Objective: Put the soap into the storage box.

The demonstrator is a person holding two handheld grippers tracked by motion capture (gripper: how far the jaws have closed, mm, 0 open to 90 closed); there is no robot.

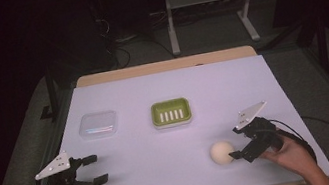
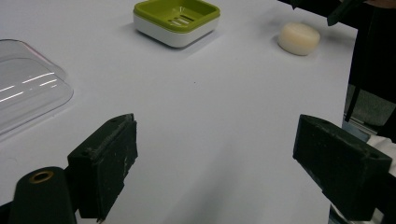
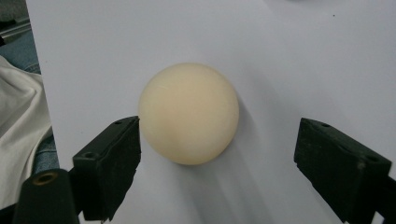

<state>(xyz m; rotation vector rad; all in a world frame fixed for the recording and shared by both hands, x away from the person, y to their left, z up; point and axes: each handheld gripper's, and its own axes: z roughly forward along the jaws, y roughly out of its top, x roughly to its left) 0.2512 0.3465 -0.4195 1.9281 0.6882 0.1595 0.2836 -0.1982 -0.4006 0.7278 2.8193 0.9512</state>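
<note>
soap bar (image 1: 222,153), round and cream, lies at lower right of the high view, seemingly touching the wide-open right gripper (image 1: 239,144). left gripper (image 1: 95,169) gapes empty at lower left. farther up: green soap dish (image 1: 171,112), clear lid (image 1: 98,124).

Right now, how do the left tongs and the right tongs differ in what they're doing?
The right tongs stand open right beside the cream round soap, one jaw close against its side; the left tongs are open over bare white table cover, with nothing between the jaws. The right tongs sit at the near right of the table, the left tongs at the near left, nearer the clear lid. Both are open, hand-held, and grip nothing.
</note>
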